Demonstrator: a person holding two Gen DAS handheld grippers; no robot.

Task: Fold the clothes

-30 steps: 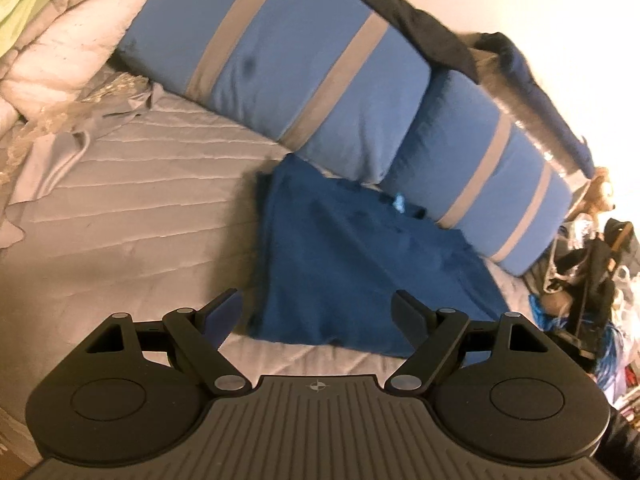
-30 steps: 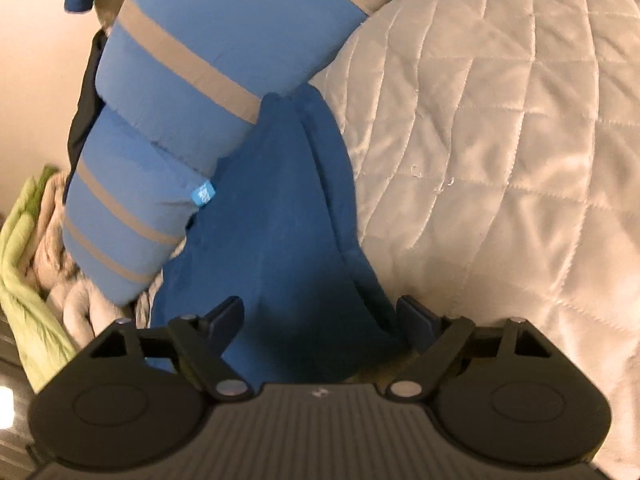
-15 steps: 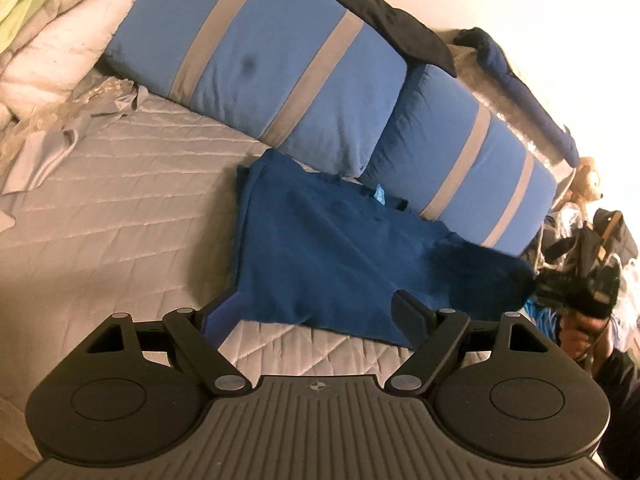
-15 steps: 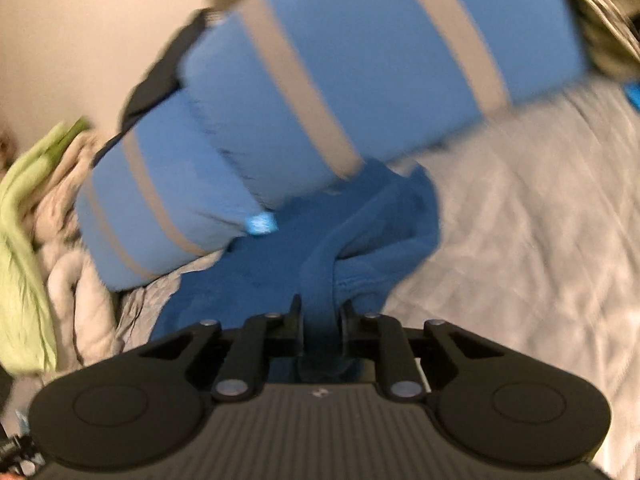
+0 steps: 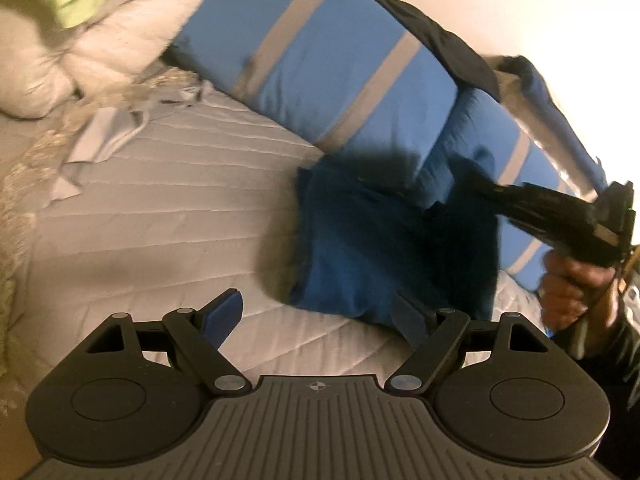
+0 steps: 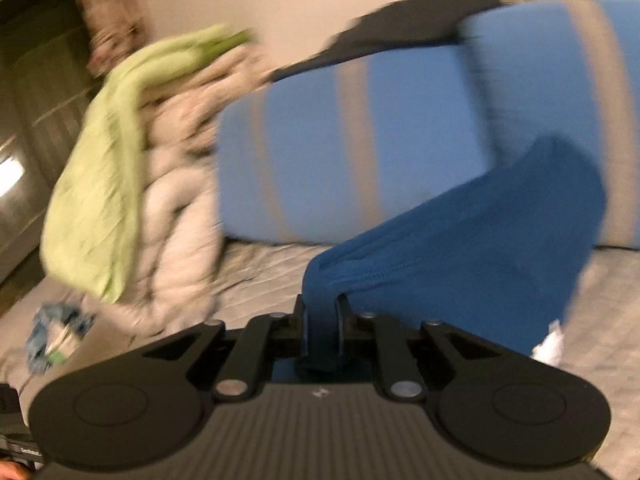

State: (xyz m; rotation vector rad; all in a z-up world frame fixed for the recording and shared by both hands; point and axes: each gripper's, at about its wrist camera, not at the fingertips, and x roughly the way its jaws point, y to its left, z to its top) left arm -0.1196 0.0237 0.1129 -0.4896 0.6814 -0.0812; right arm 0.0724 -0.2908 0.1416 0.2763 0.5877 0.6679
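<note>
A dark blue garment (image 5: 360, 248) lies on the quilted bed against the blue pillows. My left gripper (image 5: 320, 312) is open and empty, just in front of the garment's near edge. My right gripper (image 6: 320, 316) is shut on a fold of the blue garment (image 6: 460, 240) and holds it lifted and draped over the rest. In the left wrist view the right gripper (image 5: 480, 188) reaches in from the right over the garment, held by a hand. Both views are blurred by motion.
Two blue pillows with grey stripes (image 5: 332, 68) lie along the wall behind the garment. A white duvet with a green cloth (image 6: 120, 168) is heaped at the left. Grey quilted bedspread (image 5: 160, 216) stretches left of the garment. A dark cloth (image 5: 440, 48) drapes over the pillows.
My right gripper shut on the garment's right side, lifted it and carried it leftward over the rest. My left gripper stayed open and shifted a little.
</note>
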